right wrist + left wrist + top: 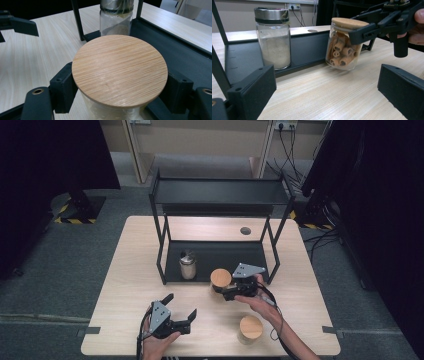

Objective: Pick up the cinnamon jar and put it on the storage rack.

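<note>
Right gripper (223, 289) clamped on tilted cinnamon jar (342, 47), near rack's lower shelf (215, 256). Left gripper (181, 307) apart, empty. Could slip from the tilt or knock spice shaker (188, 265).

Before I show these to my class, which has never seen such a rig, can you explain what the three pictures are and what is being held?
A person holds a two-fingered tool in each hand. One camera looks down from above; the other two ride on the tools. On the wooden table stands a black two-tier rack, with a metal-lidded jar of pale powder on its lower shelf. The right gripper is shut on a bamboo-lidded glass jar of rolled sticks, held tilted just off the table by the rack. The left gripper is open and holds nothing. A second bamboo-lidded jar stands near the front edge.
</note>
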Demonstrator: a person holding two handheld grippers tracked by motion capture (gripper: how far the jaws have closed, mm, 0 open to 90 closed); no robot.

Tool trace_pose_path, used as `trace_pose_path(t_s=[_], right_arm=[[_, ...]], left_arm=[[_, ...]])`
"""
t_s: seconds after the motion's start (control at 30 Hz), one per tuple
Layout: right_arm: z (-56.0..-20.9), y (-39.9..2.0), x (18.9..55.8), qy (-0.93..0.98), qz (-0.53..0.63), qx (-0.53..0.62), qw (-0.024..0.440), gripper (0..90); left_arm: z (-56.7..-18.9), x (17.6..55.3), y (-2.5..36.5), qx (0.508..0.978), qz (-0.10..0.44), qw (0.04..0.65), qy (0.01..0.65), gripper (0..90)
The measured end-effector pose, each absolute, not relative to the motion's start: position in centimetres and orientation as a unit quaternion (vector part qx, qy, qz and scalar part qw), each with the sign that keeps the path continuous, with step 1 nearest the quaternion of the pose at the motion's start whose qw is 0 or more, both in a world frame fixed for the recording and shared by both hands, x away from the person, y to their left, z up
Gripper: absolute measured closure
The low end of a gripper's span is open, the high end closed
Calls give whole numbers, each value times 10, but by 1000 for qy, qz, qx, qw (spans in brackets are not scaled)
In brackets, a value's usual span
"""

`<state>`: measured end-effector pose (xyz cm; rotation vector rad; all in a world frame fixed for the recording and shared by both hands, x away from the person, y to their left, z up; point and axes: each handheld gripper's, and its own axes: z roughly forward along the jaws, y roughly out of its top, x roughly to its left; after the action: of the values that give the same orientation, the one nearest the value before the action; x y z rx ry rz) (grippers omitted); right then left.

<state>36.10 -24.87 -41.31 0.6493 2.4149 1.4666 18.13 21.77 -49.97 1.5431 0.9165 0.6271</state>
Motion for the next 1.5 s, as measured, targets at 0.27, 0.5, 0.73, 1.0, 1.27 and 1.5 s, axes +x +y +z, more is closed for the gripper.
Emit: trace_pose_path(t_s=[0.27,0.5,0.73,1.0,1.27,1.5], right_arm=[[-406,-250,363,825,505,226,120,257],[-403,-249,365,822,506,232,122,257],[-397,-244,370,823,500,237,130,257],[-393,-238,377,821,499,243,131,257],[-391,-228,386,823,494,248,131,257],[-391,-217,394,827,484,252,136,257]], left_arm=[[-500,181,217,661,268,581,393,10],[-500,182,217,662,267,580,392,10],[-500,182,218,661,267,581,393,10],[-500,182,218,660,267,581,394,10],[-500,182,218,660,267,582,393,10],[-500,182,219,660,267,582,394,10]])
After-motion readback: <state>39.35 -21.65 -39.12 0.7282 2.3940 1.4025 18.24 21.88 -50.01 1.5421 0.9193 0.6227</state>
